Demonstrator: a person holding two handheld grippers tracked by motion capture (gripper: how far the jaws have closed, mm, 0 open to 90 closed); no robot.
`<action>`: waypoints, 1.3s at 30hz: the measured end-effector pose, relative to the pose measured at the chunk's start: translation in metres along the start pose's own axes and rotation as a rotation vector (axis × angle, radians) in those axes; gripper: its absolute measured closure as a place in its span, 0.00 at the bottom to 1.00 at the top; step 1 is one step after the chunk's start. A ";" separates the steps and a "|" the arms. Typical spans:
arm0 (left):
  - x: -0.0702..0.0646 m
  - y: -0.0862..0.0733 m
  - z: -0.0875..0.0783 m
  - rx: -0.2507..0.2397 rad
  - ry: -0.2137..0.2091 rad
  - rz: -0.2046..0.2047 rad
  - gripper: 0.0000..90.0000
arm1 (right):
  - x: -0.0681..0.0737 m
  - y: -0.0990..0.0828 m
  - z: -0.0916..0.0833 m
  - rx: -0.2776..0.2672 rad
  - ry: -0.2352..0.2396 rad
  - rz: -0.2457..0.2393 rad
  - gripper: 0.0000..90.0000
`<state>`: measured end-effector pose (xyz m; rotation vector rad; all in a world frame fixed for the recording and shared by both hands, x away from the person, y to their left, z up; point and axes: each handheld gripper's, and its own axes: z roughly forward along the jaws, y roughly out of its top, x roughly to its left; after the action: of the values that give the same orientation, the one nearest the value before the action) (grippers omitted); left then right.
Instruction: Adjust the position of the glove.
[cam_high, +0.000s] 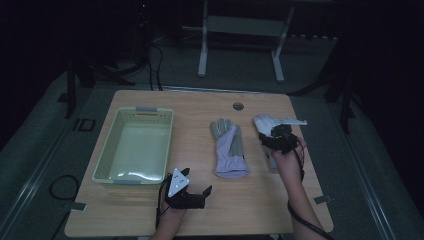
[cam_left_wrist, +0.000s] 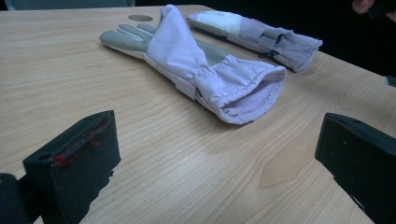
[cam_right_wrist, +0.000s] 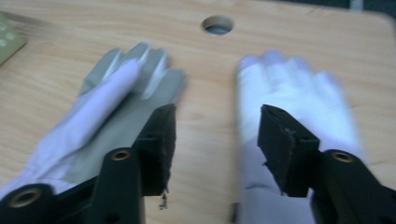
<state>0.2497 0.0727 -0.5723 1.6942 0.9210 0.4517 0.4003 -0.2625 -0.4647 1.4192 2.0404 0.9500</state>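
Note:
Two pale lilac gloves lie flat on the wooden table. One glove with a grey palm lies mid-table, its cuff toward me. The other glove lies to its right. My right gripper hovers above that glove's cuff end, open, with nothing between its jaws. My left gripper rests near the table's front edge, open wide, facing the grey-palmed glove's cuff from a distance.
An empty pale green basket stands on the table's left side; its corner shows in the right gripper view. A round cable hole sits near the far edge. Bare wood lies between the gloves and the front edge.

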 end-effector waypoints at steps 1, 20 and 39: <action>0.000 0.000 0.000 0.000 0.000 0.000 0.00 | -0.007 0.002 -0.002 -0.003 -0.004 -0.010 0.52; -0.002 0.000 0.000 0.003 0.009 0.012 0.00 | -0.081 -0.017 0.029 0.075 0.090 -0.010 0.59; -0.002 0.000 0.001 0.003 0.008 0.015 0.00 | -0.081 -0.045 0.062 0.140 0.095 -0.012 0.73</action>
<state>0.2486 0.0706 -0.5721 1.7041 0.9157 0.4673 0.4451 -0.3314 -0.5393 1.4564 2.2209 0.9012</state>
